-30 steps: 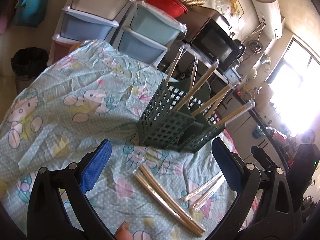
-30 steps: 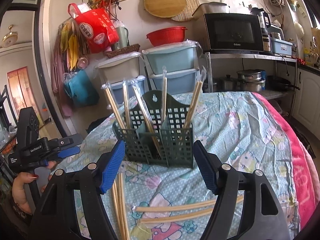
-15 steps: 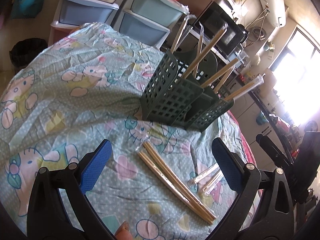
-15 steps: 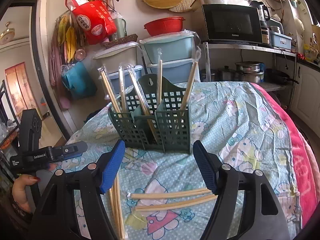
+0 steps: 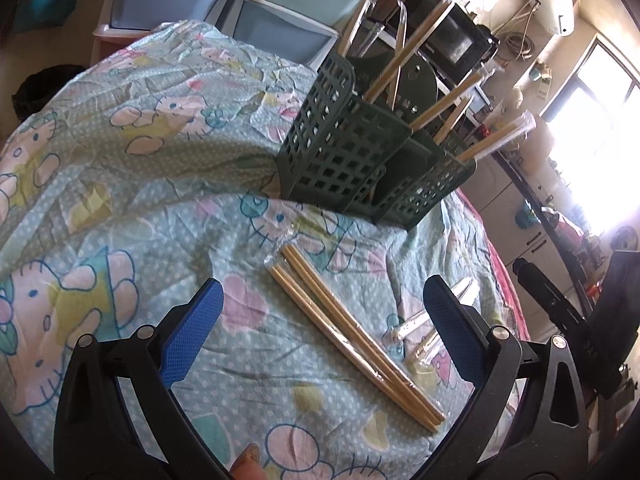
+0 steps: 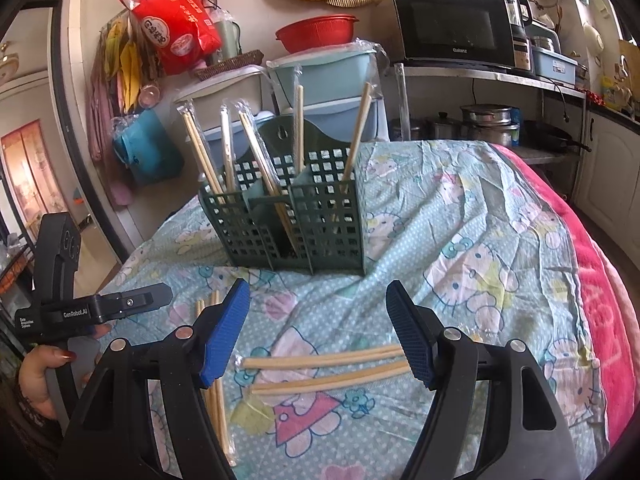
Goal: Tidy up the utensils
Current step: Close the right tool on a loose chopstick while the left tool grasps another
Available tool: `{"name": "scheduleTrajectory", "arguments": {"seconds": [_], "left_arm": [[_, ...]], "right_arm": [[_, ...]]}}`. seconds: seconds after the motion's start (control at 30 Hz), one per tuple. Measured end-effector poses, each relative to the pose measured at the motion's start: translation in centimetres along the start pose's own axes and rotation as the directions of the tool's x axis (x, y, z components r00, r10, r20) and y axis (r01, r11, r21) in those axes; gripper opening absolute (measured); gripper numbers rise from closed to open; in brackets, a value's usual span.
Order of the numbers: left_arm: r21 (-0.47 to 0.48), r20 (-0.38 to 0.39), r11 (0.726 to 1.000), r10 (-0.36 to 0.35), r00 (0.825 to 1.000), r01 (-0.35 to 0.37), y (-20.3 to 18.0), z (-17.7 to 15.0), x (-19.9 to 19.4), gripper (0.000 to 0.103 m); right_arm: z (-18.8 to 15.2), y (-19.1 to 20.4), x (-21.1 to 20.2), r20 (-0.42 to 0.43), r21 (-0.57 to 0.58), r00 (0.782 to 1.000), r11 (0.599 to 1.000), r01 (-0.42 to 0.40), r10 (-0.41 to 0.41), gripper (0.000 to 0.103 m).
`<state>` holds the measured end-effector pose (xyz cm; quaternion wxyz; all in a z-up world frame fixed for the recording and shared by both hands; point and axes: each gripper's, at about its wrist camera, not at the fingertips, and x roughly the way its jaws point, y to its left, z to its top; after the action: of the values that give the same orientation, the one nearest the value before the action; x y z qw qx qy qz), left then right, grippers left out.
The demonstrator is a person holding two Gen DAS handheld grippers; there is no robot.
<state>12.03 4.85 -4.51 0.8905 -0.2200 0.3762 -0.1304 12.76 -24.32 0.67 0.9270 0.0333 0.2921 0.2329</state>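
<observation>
Both grippers have dipped since a sec ago: the cloth and loose chopsticks now fill more of each view, and the holder sits higher in frame. My left gripper point(image 5: 320, 316) hangs w/ jaws spread wide, nothing between the blue pads; my right gripper point(image 6: 318, 328) is spread too, also empty.

Left wrist view: wrapped chopstick pair point(image 5: 352, 332) lies flat on the tablecloth point(image 5: 120, 168), running from abt centre toward 5 o'clock, between my two fingers but not touched by either. A second wrapped pair point(image 5: 416, 324) lies at 4 o'clock, partly hidden behind the right-hand finger. Green utensil holder point(image 5: 352, 156) stands upright at 1 o'clock, several wrapped chopsticks point(image 5: 444, 100) leaning out of its compartments.

Right wrist view: second pair point(image 6: 328, 368) lies crosswise below centre, its right end running behind my right-hand pad; can't tell if they touch. First pair point(image 6: 218, 412) runs up-down at 7 o'clock, half hidden behind the left-hand finger. Holder point(image 6: 288, 216) stands at 12 o'clock, well beyond the fingertips. At 9 o'clock my other gripper's body shows, w/ the hand point(image 6: 40, 376) round its handle.

Bkgd: microwave point(image 6: 452, 28) at 1 o'clock, red bowl point(image 6: 316, 32) on drawers point(image 6: 324, 76) at 12.
</observation>
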Motion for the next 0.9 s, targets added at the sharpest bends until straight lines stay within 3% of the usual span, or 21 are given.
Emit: {"name": "scheduleTrajectory", "arguments": {"seconds": [0.07,0.27,0.6,0.77,0.9], "left_arm": [[0.003,-0.011,1.000,-0.001,1.000,0.001,-0.1,-0.3,0.5,0.091],[-0.001,-0.045,1.000,-0.019,0.999,0.019,-0.2,-0.8,1.6,0.063],[-0.041,-0.076,0.999,-0.001,0.997,-0.003,1.1,-0.7,2.7,0.031],[-0.078,-0.083,0.997,0.013,0.996,-0.019,2.3,-0.3,3.1,0.015],[-0.090,-0.085,0.996,0.011,0.996,-0.019,2.8,0.1,3.4,0.013]], "right_arm": [[-0.2,-0.2,0.0,-0.004,0.007,1.000,1.000,0.004,-0.004,0.068],[-0.8,-1.7,-0.2,-0.012,0.040,0.999,0.999,0.036,-0.035,0.068],[-2.3,-4.9,0.2,-0.071,0.110,0.992,0.987,0.116,-0.109,0.067],[-2.9,-6.5,0.6,-0.108,0.136,0.983,0.978,0.160,-0.145,0.061],[-3.2,-8.4,1.4,-0.140,0.178,0.974,0.963,0.201,-0.177,0.052]]}}
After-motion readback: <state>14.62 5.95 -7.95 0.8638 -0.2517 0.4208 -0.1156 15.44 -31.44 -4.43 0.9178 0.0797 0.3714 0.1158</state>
